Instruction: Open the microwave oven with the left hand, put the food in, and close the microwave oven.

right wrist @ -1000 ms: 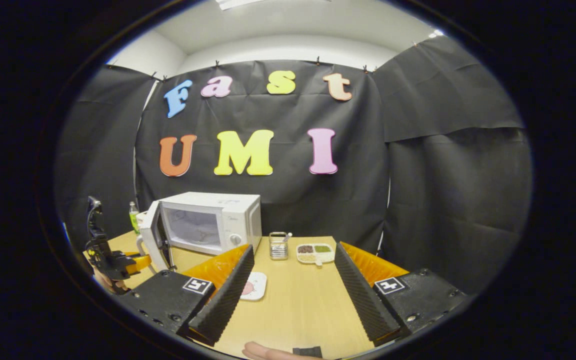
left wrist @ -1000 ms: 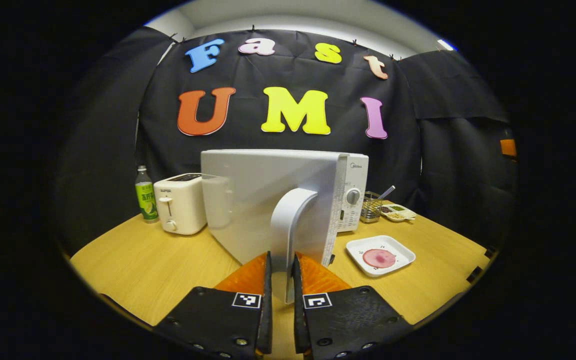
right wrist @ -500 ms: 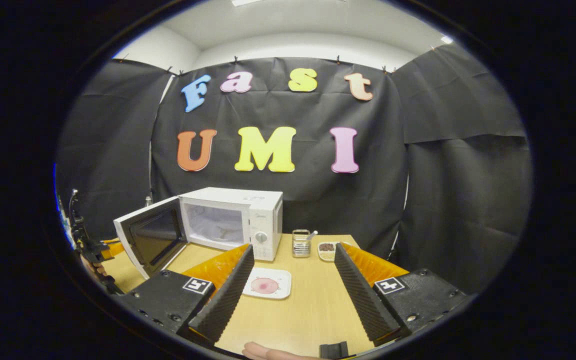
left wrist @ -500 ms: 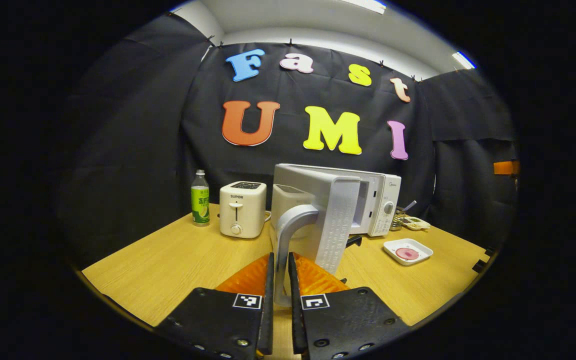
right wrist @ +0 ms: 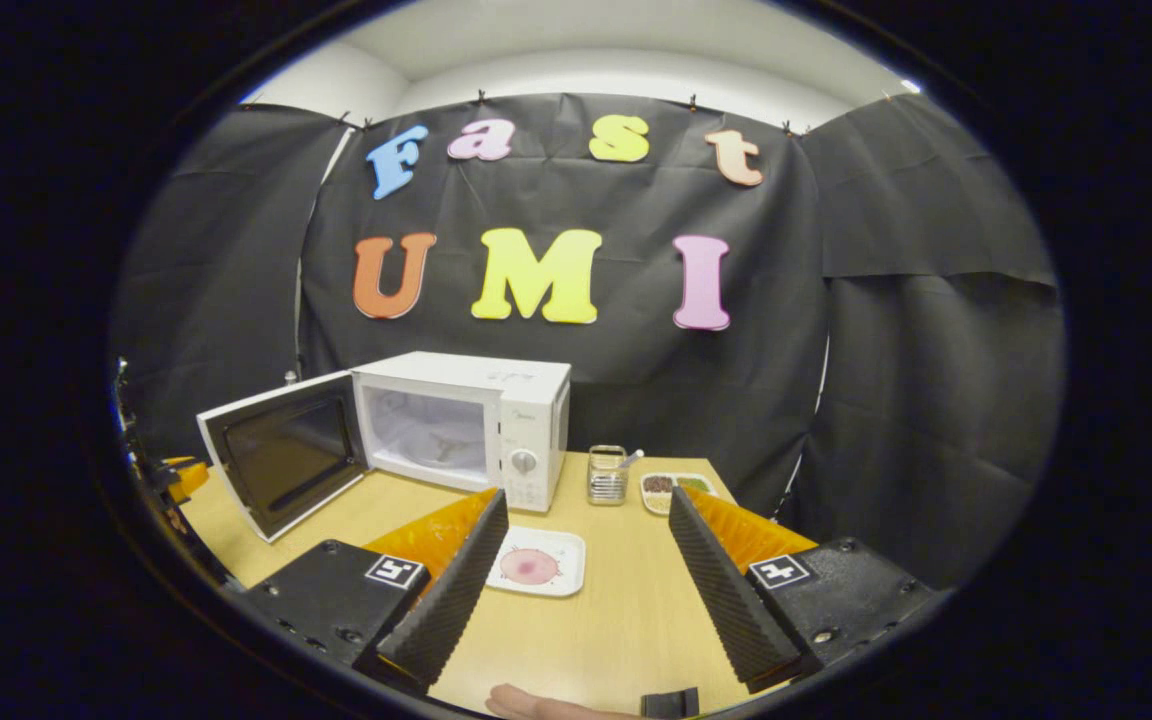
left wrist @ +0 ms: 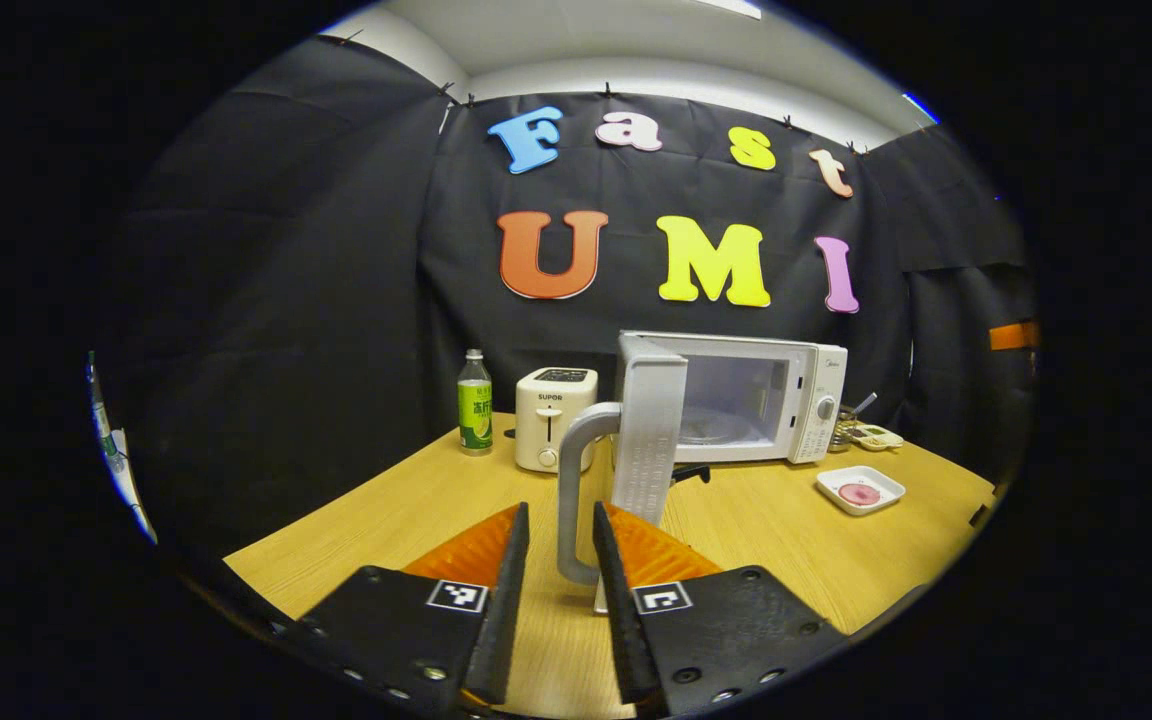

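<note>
Now the microwave [left wrist: 736, 395] stands on the worktop [left wrist: 416, 510] with its door [left wrist: 648, 440] swung wide, the cavity in plain sight. In the left gripper view, the left gripper [left wrist: 556, 560] sits at the door's curved handle [left wrist: 576, 480]: the handle runs down between the two fingers [left wrist: 506, 590], which are narrowly apart, with slim gaps on either side, so they seem to bracket it rather than pinch it, though the lens makes that hard to judge. A toaster [left wrist: 554, 430] and a green bottle [left wrist: 474, 402] stand left of the microwave.

In the right gripper view, the right gripper [right wrist: 586, 580] hangs over the worktop's near part with its fingers spread wide and nothing between them. The food, a pink round piece [right wrist: 530, 566], lies on a white square plate [right wrist: 568, 560] on the worktop in front of the microwave, just past the left finger. Behind the plate are a small wire holder [right wrist: 607, 476] and a divided dish [right wrist: 678, 488], side by side.
</note>
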The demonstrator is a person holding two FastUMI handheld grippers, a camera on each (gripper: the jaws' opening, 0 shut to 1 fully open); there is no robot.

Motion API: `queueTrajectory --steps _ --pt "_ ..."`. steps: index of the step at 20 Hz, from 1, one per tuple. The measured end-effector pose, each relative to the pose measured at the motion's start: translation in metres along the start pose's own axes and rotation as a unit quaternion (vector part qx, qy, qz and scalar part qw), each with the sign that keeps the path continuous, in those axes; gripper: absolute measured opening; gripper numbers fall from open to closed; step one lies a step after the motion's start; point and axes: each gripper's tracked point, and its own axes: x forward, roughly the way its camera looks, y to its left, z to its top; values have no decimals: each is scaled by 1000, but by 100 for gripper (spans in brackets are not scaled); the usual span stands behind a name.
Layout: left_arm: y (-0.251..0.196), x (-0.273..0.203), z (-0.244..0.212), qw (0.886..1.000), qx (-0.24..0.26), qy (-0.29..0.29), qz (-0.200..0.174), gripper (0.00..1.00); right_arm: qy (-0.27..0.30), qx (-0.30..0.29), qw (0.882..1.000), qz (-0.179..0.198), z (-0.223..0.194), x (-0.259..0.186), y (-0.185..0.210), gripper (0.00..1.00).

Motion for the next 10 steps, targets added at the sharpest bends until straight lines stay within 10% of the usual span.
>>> queueTrajectory --steps 3,10 --pt "-6 -24 25 999 18 -19 27 81 56 -7 998 9 -23 37 -5 100" --pt "-70 -59 100 997 20 -69 3 93 191 8 980 49 -91 120 -13 100"
